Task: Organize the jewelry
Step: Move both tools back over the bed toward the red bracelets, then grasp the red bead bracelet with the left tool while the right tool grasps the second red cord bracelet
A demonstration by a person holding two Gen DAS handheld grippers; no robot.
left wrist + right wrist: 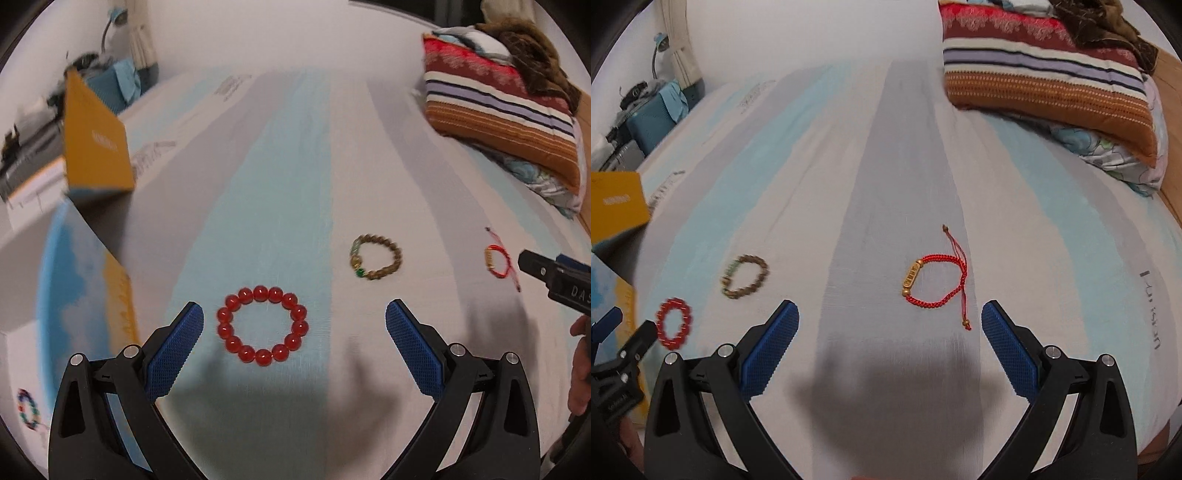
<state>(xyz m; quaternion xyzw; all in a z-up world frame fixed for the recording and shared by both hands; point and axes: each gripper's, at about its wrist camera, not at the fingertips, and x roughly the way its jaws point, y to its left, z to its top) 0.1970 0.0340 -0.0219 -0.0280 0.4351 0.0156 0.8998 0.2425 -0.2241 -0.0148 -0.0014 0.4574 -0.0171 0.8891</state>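
Observation:
A red bead bracelet [262,325] lies flat on the striped bedsheet, just ahead of my open, empty left gripper [294,321]. A brown bead bracelet [375,257] with a green bead lies further right. A red cord bracelet [932,282] with a gold bar lies just ahead of my open, empty right gripper [890,319]. In the right wrist view the red bead bracelet [674,328] and brown bead bracelet [745,277] lie to the left. A multicoloured bead bracelet [28,410] lies at the far left. An open blue and yellow box [85,273] stands left of the left gripper.
The box's yellow lid [96,136] stands upright at the left. A stack of folded striped blankets [1045,70] sits at the bed's far right. A teal suitcase [652,118] and clutter stand beyond the bed's left edge.

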